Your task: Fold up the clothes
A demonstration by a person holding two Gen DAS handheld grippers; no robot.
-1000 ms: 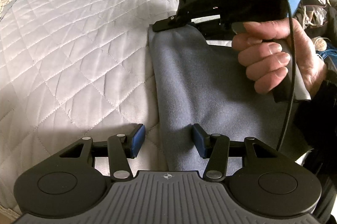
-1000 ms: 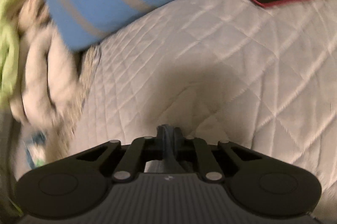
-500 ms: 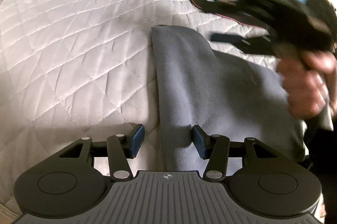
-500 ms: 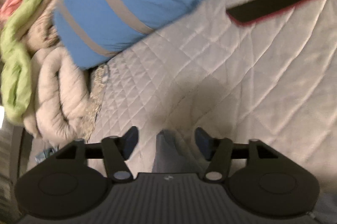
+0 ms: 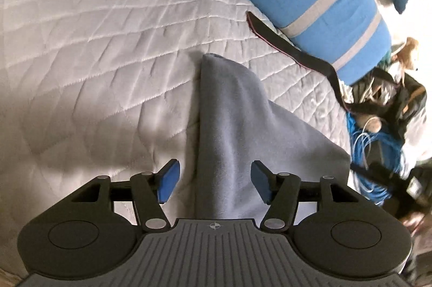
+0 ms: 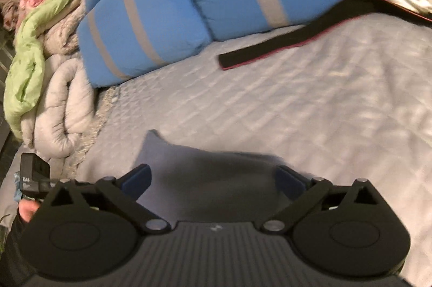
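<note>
Two blue striped pillows [image 5: 318, 0] lie at the far edge of a bed's white quilt [image 5: 94, 49]. On the quilt a grey garment [image 5: 229, 125] lies folded narrow, with a black strap [image 5: 286, 46] beyond it. Left tool [image 5: 213, 183] — jaws opening, straddling the garment's fold without pressing it. Right tool [image 6: 213, 181] — jaws opening, spread wide above the garment, gripping nothing.

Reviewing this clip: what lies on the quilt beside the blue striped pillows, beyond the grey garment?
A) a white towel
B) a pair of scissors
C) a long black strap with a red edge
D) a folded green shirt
C: the black strap with its red edge lies flat on the quilt against the blue striped pillows, beyond the grey garment.
</note>
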